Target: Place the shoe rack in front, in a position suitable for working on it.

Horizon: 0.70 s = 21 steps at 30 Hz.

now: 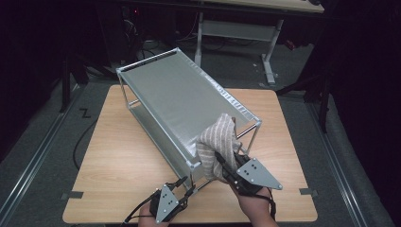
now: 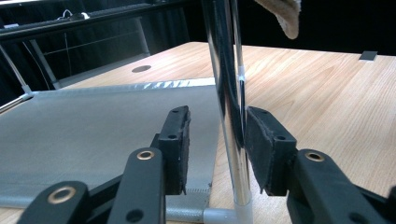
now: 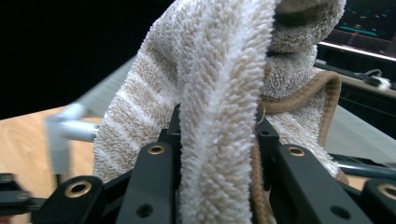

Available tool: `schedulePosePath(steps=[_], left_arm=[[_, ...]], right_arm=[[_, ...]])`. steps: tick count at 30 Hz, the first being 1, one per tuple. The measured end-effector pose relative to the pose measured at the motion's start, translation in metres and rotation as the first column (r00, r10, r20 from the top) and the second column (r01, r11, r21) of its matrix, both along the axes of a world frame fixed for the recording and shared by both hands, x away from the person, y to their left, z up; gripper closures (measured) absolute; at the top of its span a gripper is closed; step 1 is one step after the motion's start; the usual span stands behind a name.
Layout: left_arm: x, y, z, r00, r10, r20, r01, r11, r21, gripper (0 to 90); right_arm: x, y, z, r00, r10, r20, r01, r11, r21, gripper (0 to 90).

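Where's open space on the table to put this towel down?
Bare wood lies left of the rack and along the table's right edge. The near corner is crowded: the left tool straddles the rack's post, the right tool holds the towel.

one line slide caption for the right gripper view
Right gripper clamps a folded striped towel beside the metal rack.

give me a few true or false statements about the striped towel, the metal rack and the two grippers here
1. The right gripper is clamped on the beige and white striped terry towel. True.
2. The left gripper holds the towel. False: its jaws stand open around a chrome upright post of the silver metal rack.
3. The rack stands on a light wooden table. True.
4. The towel lies flat on the floor. False: it is bunched at the rack's near corner.
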<state>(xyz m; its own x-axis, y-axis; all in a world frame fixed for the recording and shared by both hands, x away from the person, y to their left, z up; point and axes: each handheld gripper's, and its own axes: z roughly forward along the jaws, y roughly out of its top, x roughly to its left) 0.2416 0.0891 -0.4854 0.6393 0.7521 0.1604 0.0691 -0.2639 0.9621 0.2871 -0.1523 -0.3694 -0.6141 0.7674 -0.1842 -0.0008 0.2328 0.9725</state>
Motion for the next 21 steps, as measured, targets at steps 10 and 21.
schedulePosePath(steps=[10, 21], left_arm=[[-0.002, 0.003, 0.001, 1.0000, -0.002, -0.003, 0.002, 0.9998, -0.021, 58.3], [-0.002, 0.001, 0.002, 1.0000, -0.010, -0.002, 0.010, 0.9997, -0.023, 57.6]], right_arm=[[0.025, -0.031, -0.003, 0.9933, -0.111, -0.031, 0.112, 0.993, 0.033, 68.4], [0.046, -0.069, -0.012, 0.9676, -0.236, -0.090, 0.242, 0.969, 0.059, 68.6]])
